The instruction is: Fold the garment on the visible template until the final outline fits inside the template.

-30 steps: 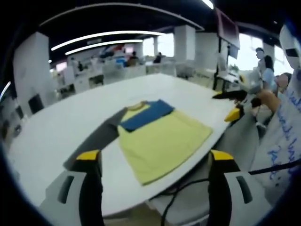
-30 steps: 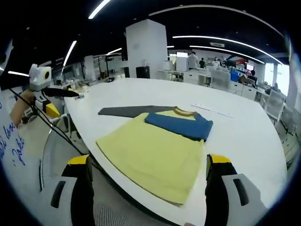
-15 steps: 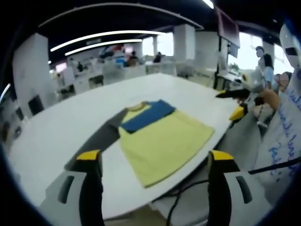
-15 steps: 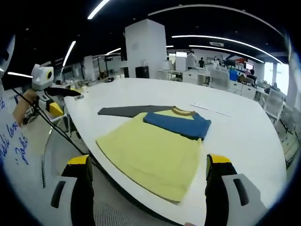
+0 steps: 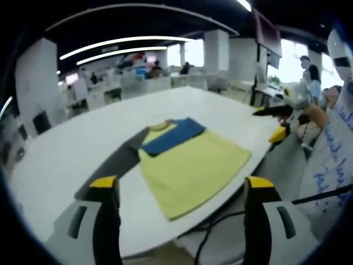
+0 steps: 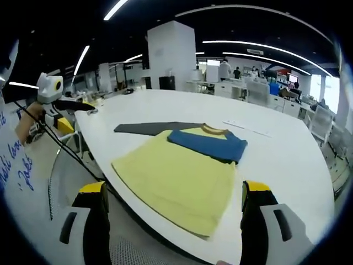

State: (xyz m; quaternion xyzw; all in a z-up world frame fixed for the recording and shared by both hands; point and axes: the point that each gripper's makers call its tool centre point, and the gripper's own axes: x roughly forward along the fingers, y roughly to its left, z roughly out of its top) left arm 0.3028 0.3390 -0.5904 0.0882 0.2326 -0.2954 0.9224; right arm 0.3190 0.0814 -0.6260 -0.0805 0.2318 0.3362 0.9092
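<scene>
Both tongs hang off the near side of the tabletop, clear of the cloth. Left tongs stand with their yellow-tipped jaws wide apart and nothing between them, and the right tongs are spread the same way, holding nothing. In the left gripper view the right tongs show at the far right, held beside the tabletop's curved edge; in the right gripper view the left tongs show at the far left, likewise off the edge.

White tabletop is wide and rounded, with plenty of bare surface beyond and to both sides of the garment. Seen from the right gripper view, the tabletop runs on well past the cloth toward the far desks.

Lying flat, the garment has its yellow body toward the near edge, and the hem comes close to that edge without hanging over. One blue sleeve is folded across the chest below the collar. One dark grey sleeve stretches out straight to the side along the tabletop. Its yellow panel looks smooth, with only faint creases.

Thin pale strip lies on the tabletop beyond the blue sleeve, apart from it.
</scene>
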